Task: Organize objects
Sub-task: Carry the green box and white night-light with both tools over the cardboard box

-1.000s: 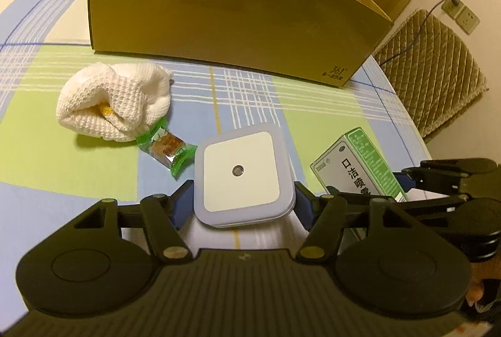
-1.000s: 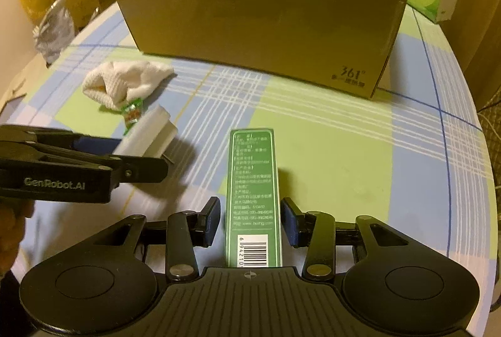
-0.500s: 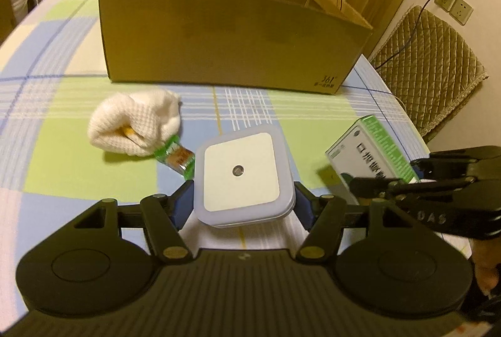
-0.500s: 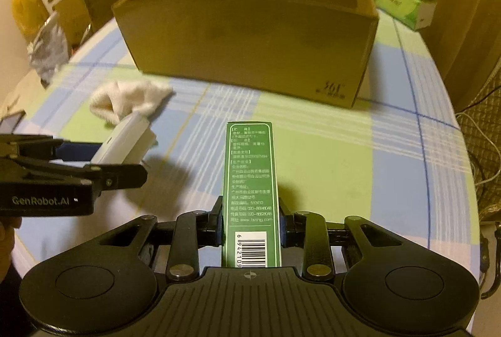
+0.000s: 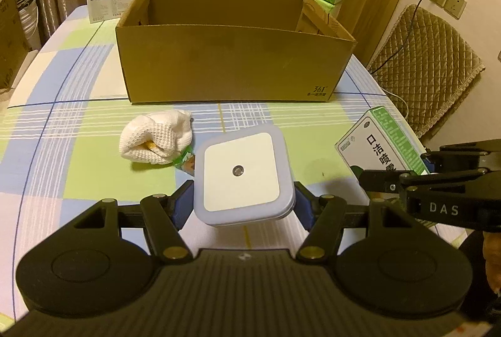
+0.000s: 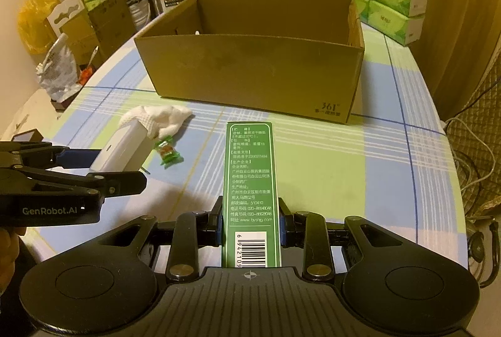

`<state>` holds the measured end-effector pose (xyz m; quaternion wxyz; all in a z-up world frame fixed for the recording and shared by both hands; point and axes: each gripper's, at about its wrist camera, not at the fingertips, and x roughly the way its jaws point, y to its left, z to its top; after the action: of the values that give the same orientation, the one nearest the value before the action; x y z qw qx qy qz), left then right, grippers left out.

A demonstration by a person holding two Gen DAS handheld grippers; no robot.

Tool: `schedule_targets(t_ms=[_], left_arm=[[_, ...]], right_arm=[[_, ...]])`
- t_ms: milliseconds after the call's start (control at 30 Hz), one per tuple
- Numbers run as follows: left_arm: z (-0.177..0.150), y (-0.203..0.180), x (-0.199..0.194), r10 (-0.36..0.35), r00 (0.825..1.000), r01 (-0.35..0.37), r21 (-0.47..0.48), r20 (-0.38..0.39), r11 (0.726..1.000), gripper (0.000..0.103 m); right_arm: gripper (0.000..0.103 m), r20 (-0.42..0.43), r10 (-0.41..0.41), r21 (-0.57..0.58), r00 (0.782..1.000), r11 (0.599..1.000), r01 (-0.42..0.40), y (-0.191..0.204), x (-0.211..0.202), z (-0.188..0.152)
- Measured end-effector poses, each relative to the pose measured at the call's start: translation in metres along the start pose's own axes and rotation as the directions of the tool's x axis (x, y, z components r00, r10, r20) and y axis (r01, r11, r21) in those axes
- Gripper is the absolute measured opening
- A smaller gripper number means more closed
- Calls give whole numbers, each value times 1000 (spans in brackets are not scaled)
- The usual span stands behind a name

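We have lifted both items off the table [image 5: 78,180] over the last second. A second ago the white square device [image 5: 242,172] lay low in the left gripper [image 5: 242,205]; now it hangs above the checked cloth, tilted, and hides part of the candy wrapper [image 6: 167,150]. The right gripper [image 6: 250,227], whose fingers stood apart beside the green box [image 6: 250,174] a second ago, has closed on its sides and raised it. Both grippers have drawn back from the cardboard box [image 6: 253,70], so its open inside now shows.
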<state>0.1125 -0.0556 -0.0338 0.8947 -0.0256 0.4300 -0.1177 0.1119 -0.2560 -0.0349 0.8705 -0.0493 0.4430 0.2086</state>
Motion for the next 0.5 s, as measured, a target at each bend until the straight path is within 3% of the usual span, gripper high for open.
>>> schedule_targets(t_ms=[500], left_arm=[[-2, -3, -23, 2, 1000, -3, 8, 17, 1000, 61]], right_arm=[[28, 23, -2, -11, 1000, 1000, 2, 8, -21, -5]])
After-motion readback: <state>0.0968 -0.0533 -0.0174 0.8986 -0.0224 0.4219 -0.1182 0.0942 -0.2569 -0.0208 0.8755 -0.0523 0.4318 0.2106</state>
